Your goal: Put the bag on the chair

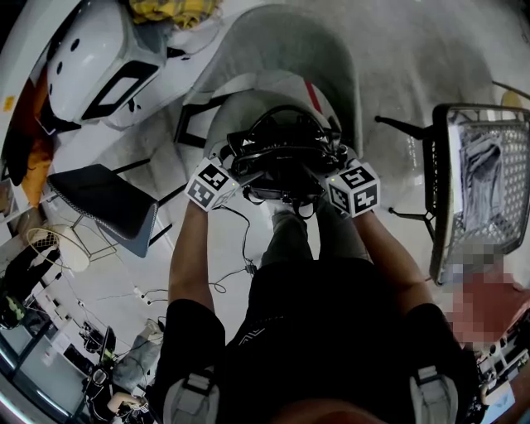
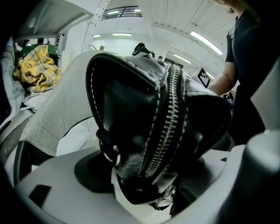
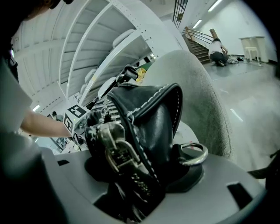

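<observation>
A black leather bag (image 1: 281, 151) with a metal zip (image 2: 168, 118) and white stitching lies over the pale seat (image 1: 248, 103) of a grey upholstered chair (image 1: 331, 50). My left gripper (image 1: 240, 164) is at its left end and my right gripper (image 1: 327, 164) at its right end. In the left gripper view the bag's end (image 2: 131, 131) fills the space between wide-spread jaws. The right gripper view shows the other end (image 3: 148, 127), with a buckle (image 3: 116, 151) and a metal ring (image 3: 194, 153), lying loose between spread jaws. The bag hides all the pads.
A white moulded shell (image 1: 91, 58) and yellow checked cloth (image 1: 170, 10) lie at upper left. A dark low chair (image 1: 103, 199) stands left, a wire-mesh cart (image 1: 484, 182) right. Cables (image 1: 236, 265) trail on the floor. A person (image 3: 216, 50) crouches near distant stairs.
</observation>
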A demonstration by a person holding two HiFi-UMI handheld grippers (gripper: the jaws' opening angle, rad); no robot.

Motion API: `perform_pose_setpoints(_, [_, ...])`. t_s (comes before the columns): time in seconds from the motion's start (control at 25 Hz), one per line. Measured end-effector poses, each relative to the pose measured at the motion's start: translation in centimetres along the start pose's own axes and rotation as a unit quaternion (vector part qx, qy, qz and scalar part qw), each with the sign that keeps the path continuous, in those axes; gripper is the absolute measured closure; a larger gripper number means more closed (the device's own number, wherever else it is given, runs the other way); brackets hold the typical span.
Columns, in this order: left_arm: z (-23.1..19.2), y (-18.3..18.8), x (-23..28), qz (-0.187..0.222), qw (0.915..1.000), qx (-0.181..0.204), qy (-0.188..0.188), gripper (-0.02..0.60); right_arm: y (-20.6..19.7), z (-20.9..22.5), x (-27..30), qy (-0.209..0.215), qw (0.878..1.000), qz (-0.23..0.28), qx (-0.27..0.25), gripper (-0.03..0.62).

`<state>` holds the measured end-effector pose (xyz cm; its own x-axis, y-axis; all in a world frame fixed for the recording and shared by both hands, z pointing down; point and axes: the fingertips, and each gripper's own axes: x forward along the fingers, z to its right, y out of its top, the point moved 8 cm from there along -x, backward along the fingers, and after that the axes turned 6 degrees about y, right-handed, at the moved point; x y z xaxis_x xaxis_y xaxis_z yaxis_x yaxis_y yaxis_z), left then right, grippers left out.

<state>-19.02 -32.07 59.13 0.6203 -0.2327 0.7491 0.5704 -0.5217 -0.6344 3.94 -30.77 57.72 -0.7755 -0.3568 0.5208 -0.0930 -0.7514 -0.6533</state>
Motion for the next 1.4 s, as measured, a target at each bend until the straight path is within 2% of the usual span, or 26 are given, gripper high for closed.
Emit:
perform_pose_setpoints(0.36, [0.7, -0.6, -1.5, -0.014, 0.9992, -0.015, 0.035, 0.198, 0.1, -1.3, -1.2, -0.02, 0.999, -0.033, 0.003, 0.303])
perform_pose_setpoints(0.68, [2.1, -1.2, -2.5, -0.011, 0.9991, -0.024, 0.035, 0.198, -0.6, -2.5, -2.5, -0.04, 0.998, -0.042, 0.027, 0.293])
perform_pose_setpoints(0.88, [2.8, -2.2, -3.8, -0.007, 0.9981, -0.045, 0.041, 0.198, -0.9, -3.4, -3.8, -0.047, 0.998, -0.035, 0.038, 0.293])
perform_pose_setpoints(1.2, [3.4, -1.3, -6.9, 0.056, 0.9925, -0.08, 0.074, 0.2, -0.3, -4.3, -6.8, -0.075, 0.997, 0.009, 0.025, 0.295])
perform_pose_setpoints(1.4, [4.1, -0.8, -8.3, 0.103, 0.9802, -0.12, 0.119, 0.241, -0.5, -5.0, -8.0, -0.107, 0.993, 0.049, 0.024, 0.295])
